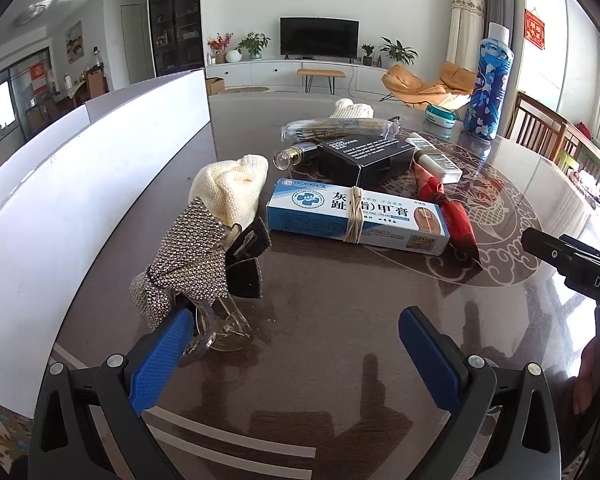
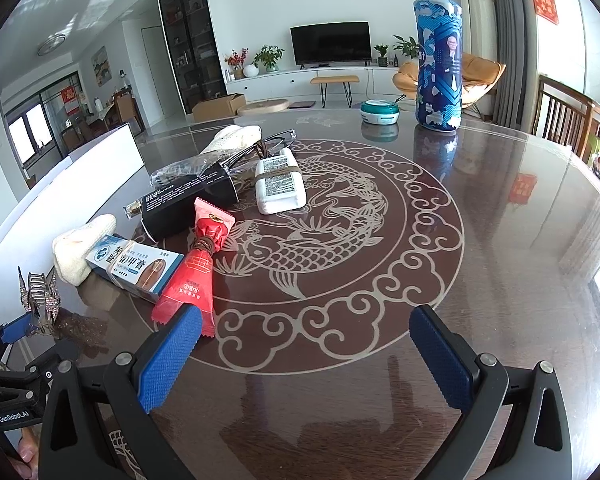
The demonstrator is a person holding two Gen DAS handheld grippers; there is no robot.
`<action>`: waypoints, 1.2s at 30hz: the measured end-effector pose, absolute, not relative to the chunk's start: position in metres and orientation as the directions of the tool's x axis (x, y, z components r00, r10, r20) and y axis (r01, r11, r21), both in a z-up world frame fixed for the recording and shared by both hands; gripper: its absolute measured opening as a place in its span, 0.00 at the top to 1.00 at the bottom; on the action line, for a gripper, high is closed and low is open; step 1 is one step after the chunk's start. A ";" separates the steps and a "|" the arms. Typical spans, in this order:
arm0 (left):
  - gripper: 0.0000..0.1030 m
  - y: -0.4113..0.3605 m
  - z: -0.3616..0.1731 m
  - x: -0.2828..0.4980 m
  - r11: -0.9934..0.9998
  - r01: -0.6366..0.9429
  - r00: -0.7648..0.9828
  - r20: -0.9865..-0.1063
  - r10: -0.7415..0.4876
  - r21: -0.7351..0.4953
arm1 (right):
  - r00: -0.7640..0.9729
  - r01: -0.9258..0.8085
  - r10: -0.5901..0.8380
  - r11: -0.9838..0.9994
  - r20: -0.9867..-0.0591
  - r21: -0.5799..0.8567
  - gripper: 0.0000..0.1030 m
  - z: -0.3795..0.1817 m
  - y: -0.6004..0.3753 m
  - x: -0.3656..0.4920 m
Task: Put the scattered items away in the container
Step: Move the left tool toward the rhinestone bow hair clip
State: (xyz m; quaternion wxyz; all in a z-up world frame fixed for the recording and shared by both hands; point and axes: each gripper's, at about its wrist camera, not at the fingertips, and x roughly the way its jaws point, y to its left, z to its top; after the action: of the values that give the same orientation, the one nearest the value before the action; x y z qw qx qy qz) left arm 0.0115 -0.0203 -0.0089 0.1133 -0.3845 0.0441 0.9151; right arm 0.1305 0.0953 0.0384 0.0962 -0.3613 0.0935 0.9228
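Left hand-held gripper low, spread wide, beside hair clip

A rhinestone hair claw stands against my left finger, with a cream knit cloth just beyond it. Ahead of my fingers lies the blue-and-white cream box bound by a rubber band, a red packet slanting off its right end toward my right-hand fingers. Farther out sit a black box and a white walled container to the left.

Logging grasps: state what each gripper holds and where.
Neither holds anything. The left gripper is open, one finger against the rhinestone hair clip. The right gripper is open.
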 end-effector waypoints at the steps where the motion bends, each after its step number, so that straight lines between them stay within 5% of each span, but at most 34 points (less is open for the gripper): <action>1: 0.00 -0.024 -0.006 0.013 -0.972 -0.235 -0.687 -0.705 0.177 -0.014 | -0.719 -0.245 0.109 -0.964 -0.686 0.104 0.00 0.038 0.095 0.130; 12: 0.00 -0.074 -0.003 0.002 -0.960 -0.176 -0.657 -0.700 0.280 -0.218 | -0.714 -0.246 0.099 -0.962 -0.693 0.115 0.00 0.036 0.098 0.128; 36: 0.00 -0.047 -0.028 -0.048 -0.970 -0.203 -0.565 -0.793 0.227 -0.133 | -0.703 -0.241 0.087 -0.963 -0.706 0.121 0.00 0.034 0.098 0.125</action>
State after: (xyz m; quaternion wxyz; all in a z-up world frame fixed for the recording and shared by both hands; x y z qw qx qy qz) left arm -0.0481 -0.0465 -0.0281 0.1216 -0.4501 -0.0132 0.8846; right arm 0.1253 0.0982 0.0339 0.0897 -0.3749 0.1027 0.9170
